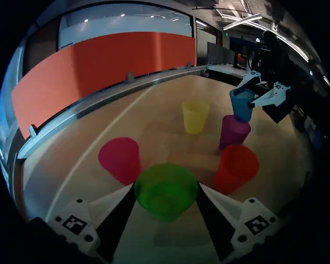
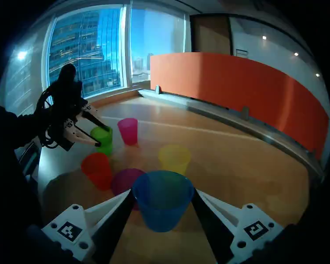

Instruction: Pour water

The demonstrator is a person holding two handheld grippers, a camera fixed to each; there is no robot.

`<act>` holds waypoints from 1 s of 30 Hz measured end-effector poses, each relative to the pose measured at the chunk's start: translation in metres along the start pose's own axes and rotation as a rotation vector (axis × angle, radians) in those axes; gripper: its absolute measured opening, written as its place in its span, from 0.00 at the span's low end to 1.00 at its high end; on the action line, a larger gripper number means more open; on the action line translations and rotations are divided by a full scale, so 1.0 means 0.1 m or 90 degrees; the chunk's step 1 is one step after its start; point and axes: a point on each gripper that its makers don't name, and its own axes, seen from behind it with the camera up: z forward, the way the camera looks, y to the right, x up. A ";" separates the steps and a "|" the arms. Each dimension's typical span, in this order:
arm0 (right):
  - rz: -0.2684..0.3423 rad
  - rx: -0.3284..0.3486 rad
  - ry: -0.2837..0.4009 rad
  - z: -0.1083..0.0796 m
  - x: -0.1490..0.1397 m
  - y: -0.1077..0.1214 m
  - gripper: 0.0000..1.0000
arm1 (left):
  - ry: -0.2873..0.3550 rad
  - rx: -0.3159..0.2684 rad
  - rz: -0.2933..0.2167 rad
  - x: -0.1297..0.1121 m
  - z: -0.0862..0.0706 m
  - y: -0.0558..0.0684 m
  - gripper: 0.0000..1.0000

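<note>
Wooden surface (image 1: pixel 156 119): left gripper (image 1: pixel 166 193) clasps green cup (image 1: pixel 166 187); right gripper (image 2: pixel 163 196) clasps blue cup (image 2: pixel 163 207), purple cup (image 2: pixel 122 178) just beneath, likely poised to pour.

no readable text; coded marker squares (image 1: pixel 75 223) on fingers (image 1: pixel 107 203).

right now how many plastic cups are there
6: green cup in the left gripper, blue cup in the right gripper; pink cup, yellow cup, purple cup and orange cup stand on the table.
</note>
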 end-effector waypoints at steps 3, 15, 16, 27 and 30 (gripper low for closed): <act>-0.001 0.000 -0.005 0.02 -0.04 -0.01 0.92 | 0.000 -0.003 -0.001 -0.01 0.02 0.01 0.89; 0.004 -0.005 -0.013 0.03 -0.11 0.00 0.92 | -0.001 -0.009 -0.009 -0.08 0.06 0.02 0.89; 0.004 -0.006 -0.013 0.03 -0.12 0.01 0.92 | 0.000 -0.009 -0.011 -0.09 0.06 0.02 0.89; 0.009 -0.018 -0.024 0.04 -0.27 0.04 0.92 | -0.002 -0.006 -0.011 -0.15 0.04 -0.01 0.90; 0.008 -0.021 -0.024 0.04 -0.28 0.05 0.92 | -0.003 -0.005 -0.009 -0.15 0.04 -0.01 0.91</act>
